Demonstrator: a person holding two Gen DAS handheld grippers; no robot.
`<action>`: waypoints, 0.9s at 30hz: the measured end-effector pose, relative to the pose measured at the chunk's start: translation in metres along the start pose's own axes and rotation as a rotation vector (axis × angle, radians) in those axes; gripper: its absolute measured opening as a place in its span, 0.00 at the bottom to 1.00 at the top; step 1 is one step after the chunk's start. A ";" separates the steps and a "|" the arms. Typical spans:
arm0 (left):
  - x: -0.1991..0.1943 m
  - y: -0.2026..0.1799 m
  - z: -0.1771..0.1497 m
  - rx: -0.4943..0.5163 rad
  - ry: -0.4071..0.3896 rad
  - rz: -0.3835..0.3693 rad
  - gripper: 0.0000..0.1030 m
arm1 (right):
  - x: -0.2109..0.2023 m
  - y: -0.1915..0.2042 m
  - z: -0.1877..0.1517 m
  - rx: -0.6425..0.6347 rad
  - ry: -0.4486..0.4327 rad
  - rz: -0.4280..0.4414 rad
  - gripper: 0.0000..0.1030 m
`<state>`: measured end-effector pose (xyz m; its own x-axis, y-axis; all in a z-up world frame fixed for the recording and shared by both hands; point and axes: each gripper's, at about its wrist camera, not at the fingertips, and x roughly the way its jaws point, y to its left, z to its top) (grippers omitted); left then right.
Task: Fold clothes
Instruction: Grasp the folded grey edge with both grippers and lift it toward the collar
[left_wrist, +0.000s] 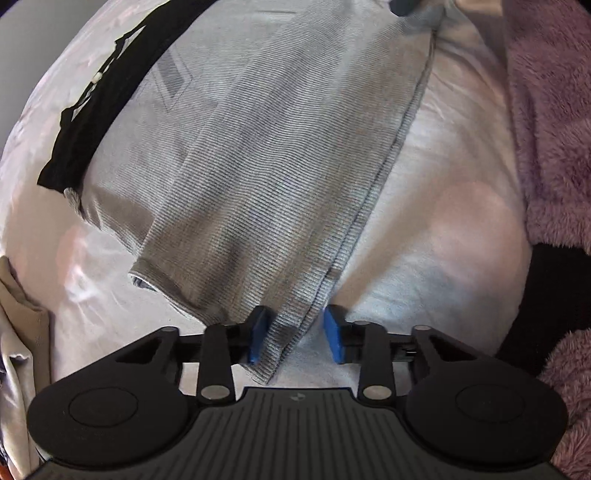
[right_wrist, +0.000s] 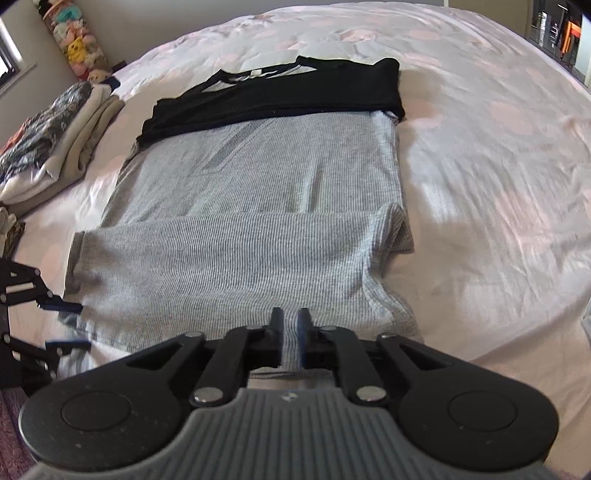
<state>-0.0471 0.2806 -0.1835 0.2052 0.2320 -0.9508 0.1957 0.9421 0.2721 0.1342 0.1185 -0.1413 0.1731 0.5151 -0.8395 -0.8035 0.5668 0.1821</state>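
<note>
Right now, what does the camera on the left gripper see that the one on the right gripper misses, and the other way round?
Only the left wrist view shows the fuzzy mauve blanket along the bed's edge, and the left gripper close up, open astride a corner of the garment.

Only the right wrist view shows the stack of folded clothes, the pile of plush toys in the corner, and the right gripper pinching the hem.

Both show the grey ribbed shirt with black shoulders spread on the pale pink dotted bedspread.

shirt on bed, clothes pile left
</note>
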 end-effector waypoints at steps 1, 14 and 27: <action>-0.001 0.001 0.001 -0.012 0.000 0.008 0.17 | -0.001 0.002 0.000 -0.016 0.002 -0.005 0.23; -0.024 0.030 -0.002 -0.203 -0.101 -0.012 0.05 | -0.009 0.027 0.000 -0.563 0.183 -0.076 0.62; -0.034 0.049 -0.013 -0.330 -0.174 -0.011 0.04 | 0.032 0.036 -0.021 -0.850 0.328 -0.171 0.32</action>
<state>-0.0565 0.3215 -0.1401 0.3700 0.2032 -0.9065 -0.1152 0.9783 0.1722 0.0985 0.1420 -0.1727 0.2623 0.1869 -0.9467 -0.9520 -0.1103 -0.2855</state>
